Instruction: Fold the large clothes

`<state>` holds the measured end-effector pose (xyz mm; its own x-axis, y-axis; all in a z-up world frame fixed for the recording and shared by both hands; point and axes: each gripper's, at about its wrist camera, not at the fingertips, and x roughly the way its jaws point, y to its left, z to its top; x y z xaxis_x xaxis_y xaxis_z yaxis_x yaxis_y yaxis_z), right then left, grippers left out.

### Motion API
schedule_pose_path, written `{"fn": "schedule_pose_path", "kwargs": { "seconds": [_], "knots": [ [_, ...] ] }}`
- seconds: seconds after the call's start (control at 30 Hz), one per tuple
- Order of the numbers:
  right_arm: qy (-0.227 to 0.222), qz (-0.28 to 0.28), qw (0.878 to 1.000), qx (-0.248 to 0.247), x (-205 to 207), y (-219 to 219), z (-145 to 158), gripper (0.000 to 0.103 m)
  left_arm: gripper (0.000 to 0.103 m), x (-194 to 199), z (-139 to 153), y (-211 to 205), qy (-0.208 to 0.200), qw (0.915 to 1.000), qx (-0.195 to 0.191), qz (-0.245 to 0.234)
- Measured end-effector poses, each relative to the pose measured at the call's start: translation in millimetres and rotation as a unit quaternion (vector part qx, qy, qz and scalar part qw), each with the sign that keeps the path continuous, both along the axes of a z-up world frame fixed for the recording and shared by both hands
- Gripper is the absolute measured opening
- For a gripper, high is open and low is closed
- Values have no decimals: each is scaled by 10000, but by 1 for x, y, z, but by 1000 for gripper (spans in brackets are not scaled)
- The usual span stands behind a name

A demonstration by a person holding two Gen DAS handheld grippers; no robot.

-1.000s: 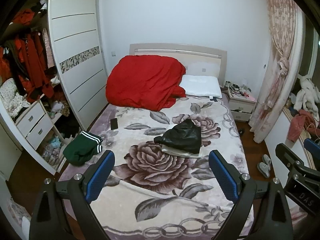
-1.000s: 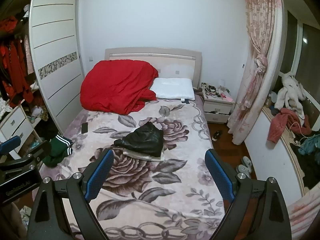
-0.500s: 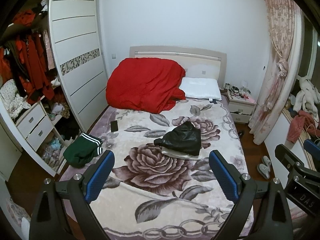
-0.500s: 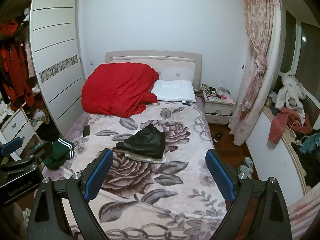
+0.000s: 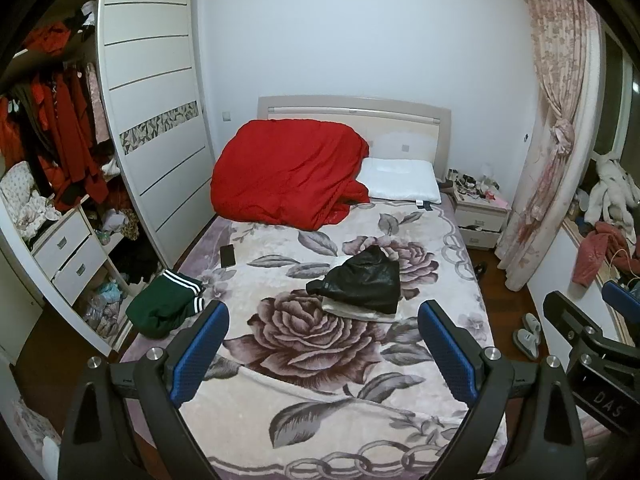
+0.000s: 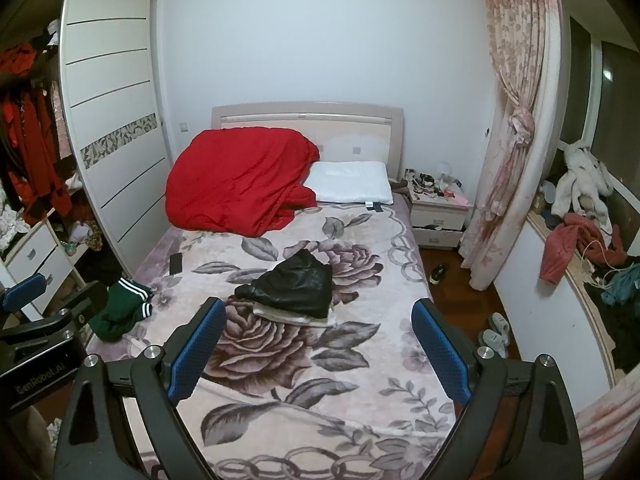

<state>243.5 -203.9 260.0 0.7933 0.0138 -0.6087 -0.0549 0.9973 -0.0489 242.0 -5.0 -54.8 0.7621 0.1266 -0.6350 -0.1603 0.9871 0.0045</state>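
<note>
Left gripper (image 5: 323, 348) held above foot of bed, blue-padded fingers spread wide, gripping nothing. Right gripper (image 6: 318, 346) alongside, equally wide, likewise empty; its body visible at right edge of left wrist view, well clear of bedding.

Black jacket (image 5: 362, 280) lying ahead of both grippers, mid-bed, folded atop a pale folded garment (image 5: 352, 310); framed between fingers in both views, untouched. Green garment with white stripes (image 5: 164, 300) bunched ahead-left, at bed's left edge, just beyond left finger of left gripper.

Floral blanket (image 5: 320, 380) covering bed beneath and ahead of grippers. Dark phone (image 5: 227, 256) flat on blanket, ahead-left, beyond green garment. Red duvet (image 5: 288, 172) heaped far ahead at headboard, left side; white pillow (image 5: 400, 180) touching it on right.

Open wardrobe (image 5: 152, 120) far left, red clothes hanging inside. Nightstand (image 5: 480, 216) ahead-right past pillow, cluttered top. Pink floral curtain (image 5: 556, 140) tied back, far right. Slippers (image 5: 528, 332) on floor right of bed.
</note>
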Motion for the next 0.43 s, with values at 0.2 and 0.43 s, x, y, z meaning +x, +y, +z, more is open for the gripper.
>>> {"fn": "schedule_pose_path", "kwargs": {
  "seconds": [0.2, 0.43],
  "knots": [
    [-9, -4, 10000, 19, -2, 1, 1, 96, 97, -1, 1, -2, -5, 10000, -9, -6],
    [4, -5, 10000, 25, -5, 1, 3, 96, 97, -3, 5, -3, -108, 9999, -16, -31]
  ]
}}
